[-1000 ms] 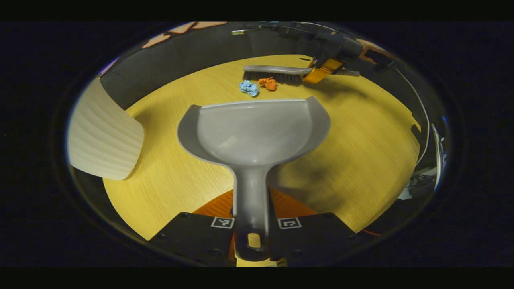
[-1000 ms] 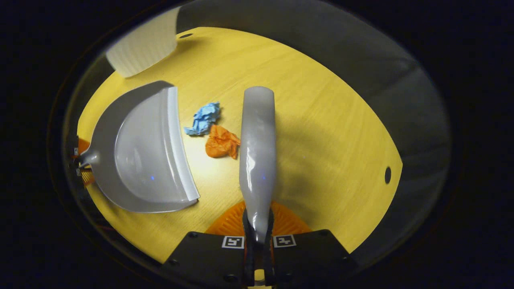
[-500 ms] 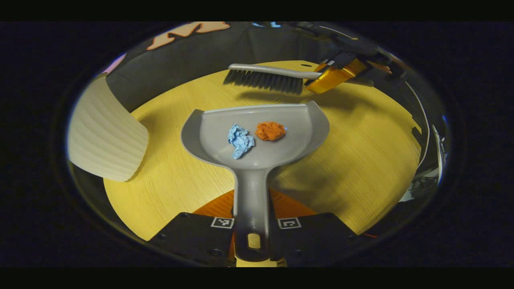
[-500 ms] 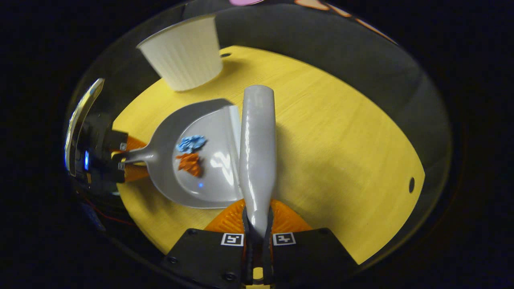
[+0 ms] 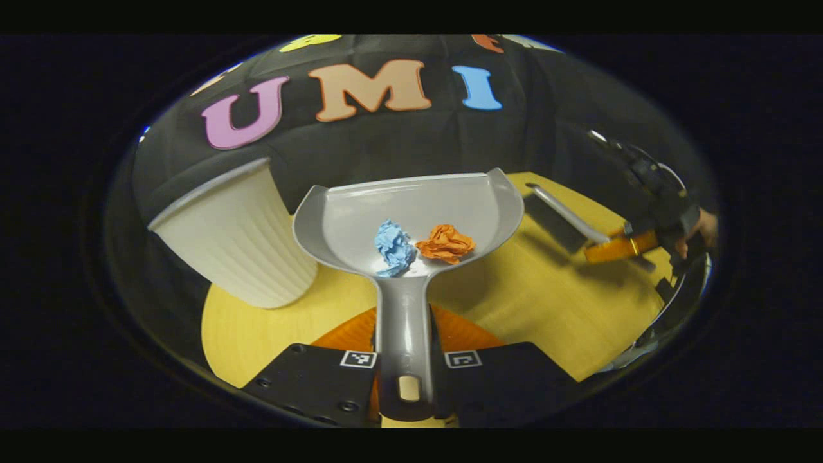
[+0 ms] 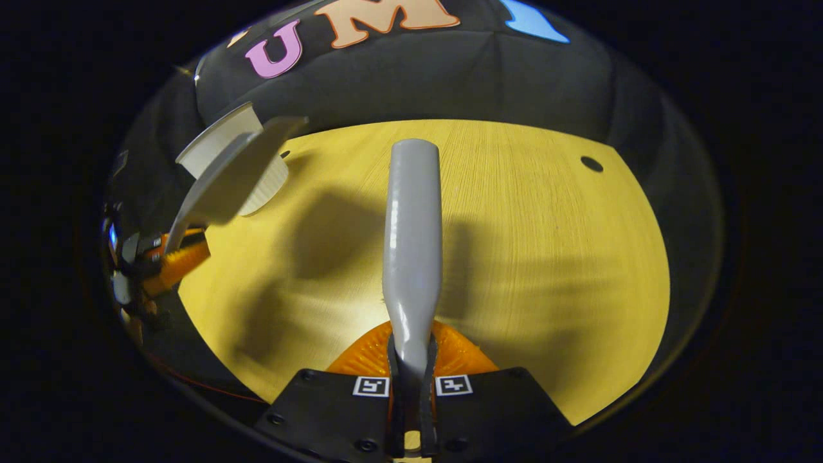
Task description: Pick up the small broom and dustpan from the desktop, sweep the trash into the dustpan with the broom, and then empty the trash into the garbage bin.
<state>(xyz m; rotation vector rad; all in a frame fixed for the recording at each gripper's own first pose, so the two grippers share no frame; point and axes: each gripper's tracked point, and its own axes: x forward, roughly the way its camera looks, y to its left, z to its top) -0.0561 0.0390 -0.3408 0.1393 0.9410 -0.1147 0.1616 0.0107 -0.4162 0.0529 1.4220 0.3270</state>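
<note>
My left gripper [image 5: 404, 360] is shut on the handle of the grey dustpan [image 5: 411, 209], which is lifted off the table and tipped back. A crumpled blue paper [image 5: 393, 247] and a crumpled orange paper [image 5: 445, 243] lie in its pan near the handle. The white ribbed garbage bin [image 5: 238, 238] stands just left of the dustpan. My right gripper [image 6: 411, 363] is shut on the grey broom [image 6: 411, 231], held over the yellow table. In the right gripper view the raised dustpan [image 6: 225, 180] hangs in front of the bin [image 6: 215, 145] at the far left. In the left gripper view the broom [image 5: 559, 215] sits off to the right.
The round yellow wooden table [image 6: 527, 257] has a small dark hole [image 6: 591, 164] near its far edge. The booth's black cloth wall rises behind the table. A hand [image 5: 704, 225] holds the right gripper at the right edge of the left gripper view.
The broom swept both papers into the dustpan, then drew away to the right. The dustpan has risen off the table and tipped back, with the bin now close on its left.
</note>
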